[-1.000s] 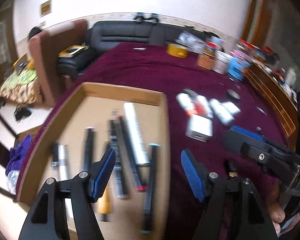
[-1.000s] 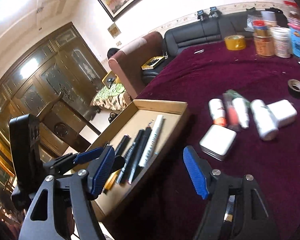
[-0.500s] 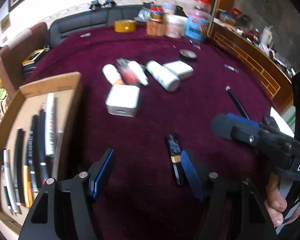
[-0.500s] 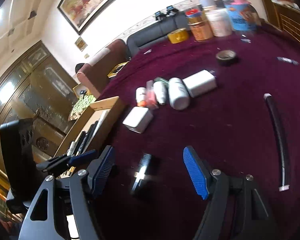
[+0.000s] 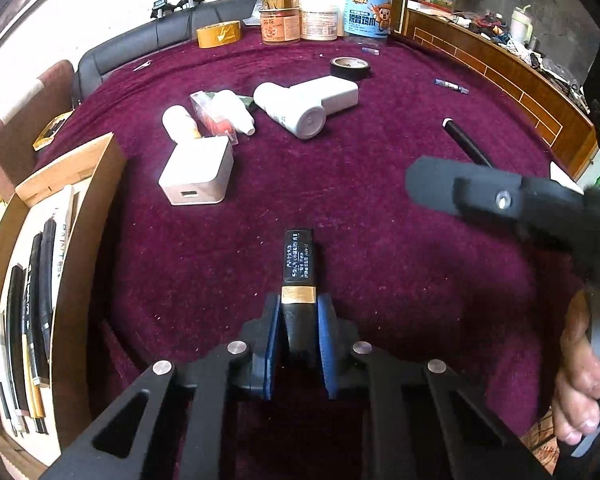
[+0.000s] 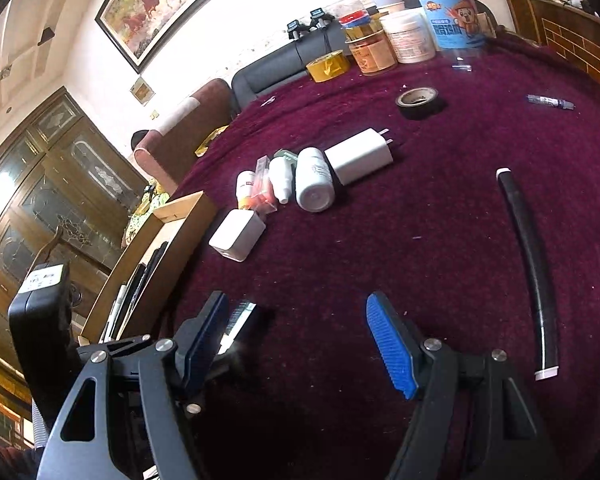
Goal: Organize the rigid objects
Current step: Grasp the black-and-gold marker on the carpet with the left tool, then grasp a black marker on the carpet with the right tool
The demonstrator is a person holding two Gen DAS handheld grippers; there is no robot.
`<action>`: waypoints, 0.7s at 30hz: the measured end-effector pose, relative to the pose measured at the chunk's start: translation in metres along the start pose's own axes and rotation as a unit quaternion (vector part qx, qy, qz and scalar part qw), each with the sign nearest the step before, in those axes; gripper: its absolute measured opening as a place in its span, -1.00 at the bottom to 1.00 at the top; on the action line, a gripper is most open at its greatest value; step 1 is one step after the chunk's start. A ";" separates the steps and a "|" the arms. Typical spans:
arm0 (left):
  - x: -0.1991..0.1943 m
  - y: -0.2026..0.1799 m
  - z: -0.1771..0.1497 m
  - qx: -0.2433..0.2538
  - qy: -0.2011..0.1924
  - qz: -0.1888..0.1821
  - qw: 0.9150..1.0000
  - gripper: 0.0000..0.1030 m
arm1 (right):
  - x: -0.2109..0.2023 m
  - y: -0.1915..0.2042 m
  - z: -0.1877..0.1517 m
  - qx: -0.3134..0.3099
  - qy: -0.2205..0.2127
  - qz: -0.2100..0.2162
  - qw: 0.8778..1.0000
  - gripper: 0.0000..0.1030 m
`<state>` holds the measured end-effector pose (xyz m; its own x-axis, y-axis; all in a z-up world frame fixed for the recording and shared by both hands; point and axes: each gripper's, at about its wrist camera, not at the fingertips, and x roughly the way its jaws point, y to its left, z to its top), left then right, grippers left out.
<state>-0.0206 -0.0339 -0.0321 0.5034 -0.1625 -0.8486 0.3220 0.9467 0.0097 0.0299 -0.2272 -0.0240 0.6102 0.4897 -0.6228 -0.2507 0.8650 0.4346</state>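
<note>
A short black tube with a gold band (image 5: 298, 264) lies on the purple cloth. My left gripper (image 5: 298, 308) has its jaws closing around the tube's near end, and the blue pads press on both sides. In the right wrist view the tube (image 6: 240, 318) shows as a shiny end by the left finger. My right gripper (image 6: 296, 312) hangs open over bare cloth with nothing between its fingers. One of its fingers (image 5: 460, 188) crosses the left wrist view. A long black pen (image 6: 528, 256) lies to its right. A wooden tray (image 5: 80, 184) at the left holds several pens (image 5: 32, 300).
A white cube charger (image 5: 196, 178), a white bottle (image 5: 292, 110), a white adapter (image 5: 336, 94) and small tubes cluster mid-table. A black tape roll (image 5: 350, 68), yellow tape (image 5: 219, 34) and jars (image 5: 324, 16) stand at the far edge. A person's fingers (image 5: 580, 392) show at the lower right.
My left gripper swung from above the tray to the right, came down over the black tube and closed on it. My right gripper also shifted right and stayed open.
</note>
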 end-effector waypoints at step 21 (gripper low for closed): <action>-0.004 0.036 -0.007 -0.054 0.004 -0.061 0.997 -0.66 | -0.008 -0.079 0.037 0.056 -0.003 -0.187 0.981 -0.15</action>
<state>-0.0165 0.0027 -0.0318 0.4594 -0.2757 -0.8443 0.2911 0.9448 -0.1502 0.0729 -0.3034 -0.0293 0.6482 0.1386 -0.7488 0.0753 0.9668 0.2441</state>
